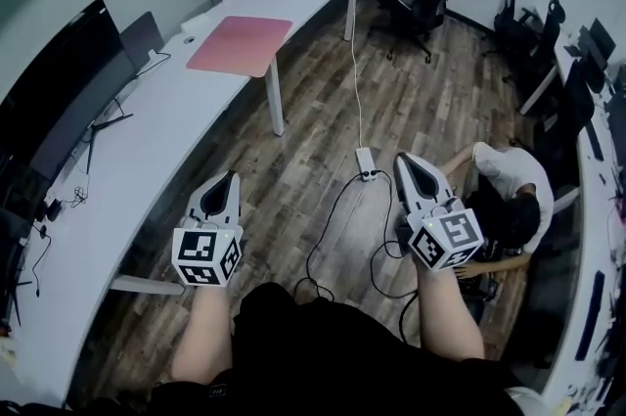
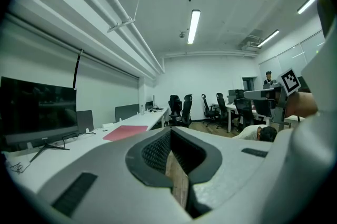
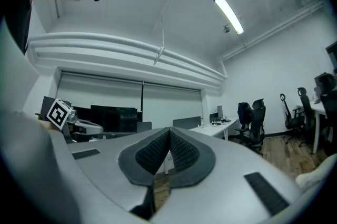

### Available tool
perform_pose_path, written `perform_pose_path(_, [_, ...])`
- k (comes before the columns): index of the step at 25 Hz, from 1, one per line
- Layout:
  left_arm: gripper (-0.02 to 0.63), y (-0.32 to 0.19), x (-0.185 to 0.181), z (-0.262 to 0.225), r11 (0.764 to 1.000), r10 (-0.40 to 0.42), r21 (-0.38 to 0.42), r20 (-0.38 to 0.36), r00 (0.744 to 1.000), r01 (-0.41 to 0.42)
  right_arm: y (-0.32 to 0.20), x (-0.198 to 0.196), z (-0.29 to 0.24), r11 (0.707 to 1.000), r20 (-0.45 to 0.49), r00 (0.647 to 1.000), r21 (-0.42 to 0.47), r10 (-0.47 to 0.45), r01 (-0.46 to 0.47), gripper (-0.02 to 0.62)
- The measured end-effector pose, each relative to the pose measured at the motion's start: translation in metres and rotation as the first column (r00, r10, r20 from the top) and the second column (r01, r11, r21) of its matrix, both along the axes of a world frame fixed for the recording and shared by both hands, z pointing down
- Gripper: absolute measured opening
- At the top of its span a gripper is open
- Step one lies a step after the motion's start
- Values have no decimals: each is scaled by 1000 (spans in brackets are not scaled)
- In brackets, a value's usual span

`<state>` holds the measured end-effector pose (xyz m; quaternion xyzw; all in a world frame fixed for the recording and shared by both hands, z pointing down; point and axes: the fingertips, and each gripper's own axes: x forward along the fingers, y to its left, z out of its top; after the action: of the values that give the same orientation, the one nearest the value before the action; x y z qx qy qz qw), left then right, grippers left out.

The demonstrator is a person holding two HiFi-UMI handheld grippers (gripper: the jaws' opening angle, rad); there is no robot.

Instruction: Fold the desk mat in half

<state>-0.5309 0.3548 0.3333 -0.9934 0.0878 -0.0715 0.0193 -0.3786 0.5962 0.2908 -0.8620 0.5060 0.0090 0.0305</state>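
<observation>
In the head view the mat point(image 1: 241, 44) lies flat on the desk point(image 1: 147, 150), well apart from the left hand-held gripper point(image 1: 229, 179) and the right hand-held gripper point(image 1: 405, 161), both over the floor point(image 1: 323, 125). The left gripper view shows its jaws clenched and empty. The right gripper view shows the same.

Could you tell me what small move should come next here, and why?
Probably step closer to the desk: the pink desk mat lies flat and unfolded, well ahead of the left gripper and right gripper, both with jaws shut and empty, above the wooden floor.
</observation>
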Motion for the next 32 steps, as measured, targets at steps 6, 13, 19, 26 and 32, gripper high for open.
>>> perform_pose_path(6, [2,1,22,2,1000,5,-10,-3,1000,-5,15,21,8,1000,30,999,-12,29,-28,-8])
perform_pose_path(13, [2,-12,66,12,998,59,-15,2,998,-59,-10,52,12,999,34,999,-34,24,-23,-8])
perform_pose_path(19, [2,-57,118,15,997,68,-26,-5,998,-68,-42,98,18,997,44,998,-60,48,-45,-8])
perform_pose_path(26, [2,-111,179,20,995,94,-27,33,995,-93,-94,154,31,994,90,994,-92,63,-55,-8])
perform_pose_path(32, [2,-165,219,23,993,113,-37,49,992,-111,-156,189,40,992,123,991,-117,54,-39,-8])
